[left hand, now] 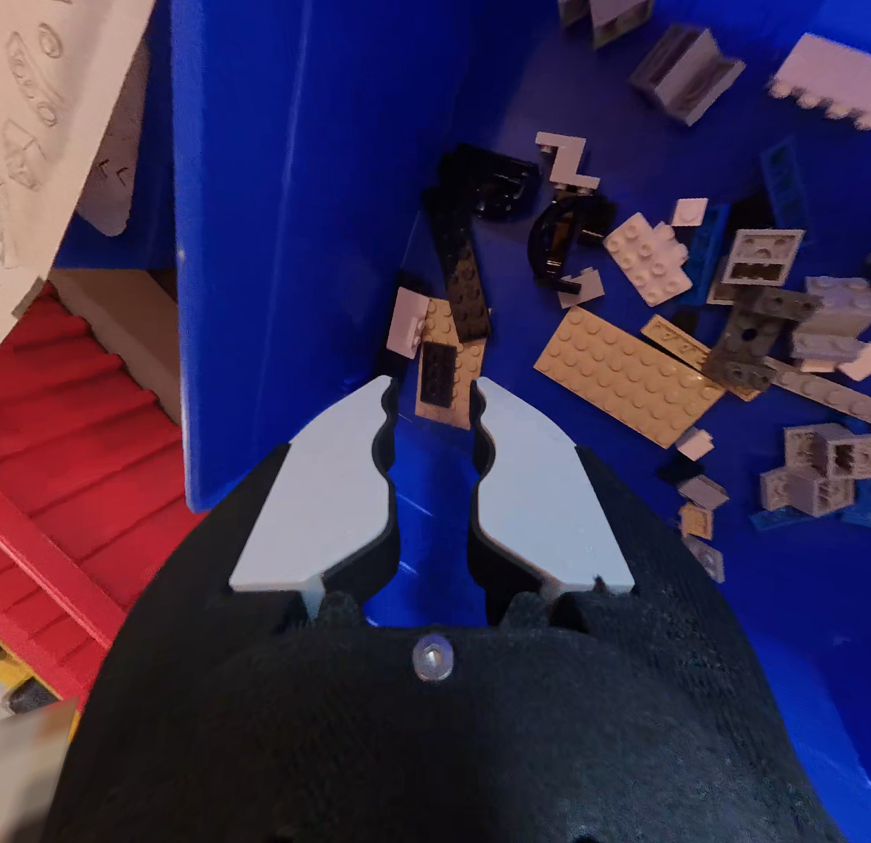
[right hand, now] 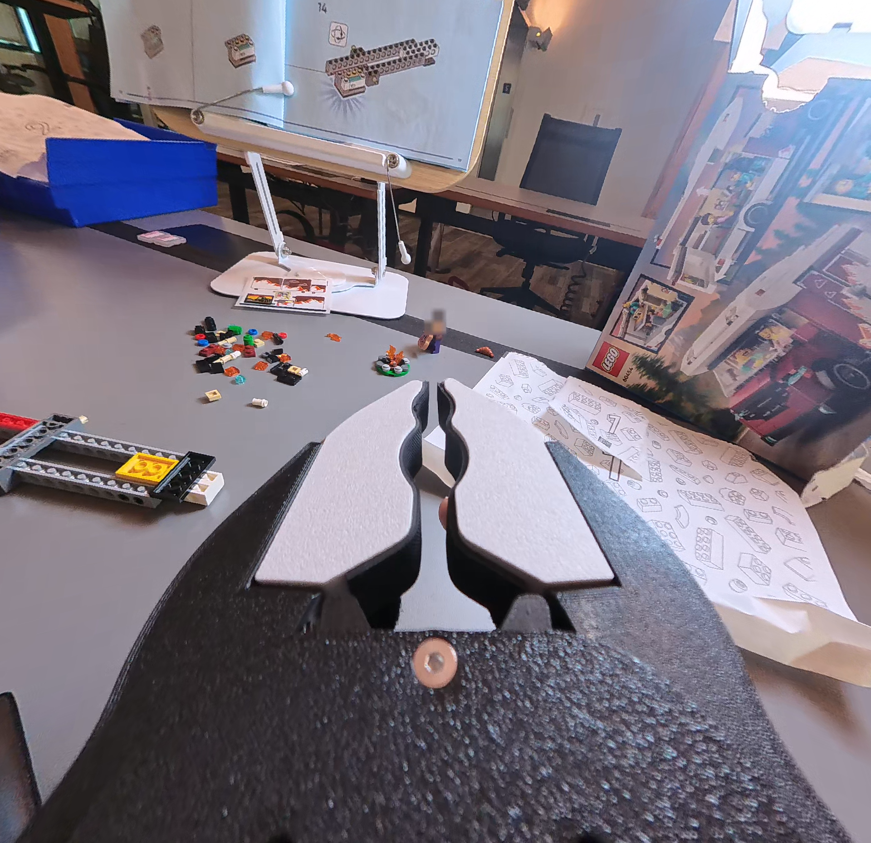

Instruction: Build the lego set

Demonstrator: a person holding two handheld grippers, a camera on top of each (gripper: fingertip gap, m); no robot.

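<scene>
Grey tabletop (right hand: pixel 118 302) carries the set box (right hand: pixel 763 264), instruction stand (right hand: pixel 311 66), printed paper bags (right hand: pixel 683 490). Blue bin (left hand: pixel 301 207) holds loose bricks. Partial chassis build (right hand: pixel 108 462) sits left on tabletop, small-parts pile (right hand: pixel 245 349) behind it. Left gripper (left hand: pixel 433 386) inside bin, jaws part open, empty, tips at small tan plate (left hand: pixel 447 372), possibly touching; blurred. Right gripper (right hand: pixel 433 386) jaws nearly closed, holding nothing.
</scene>
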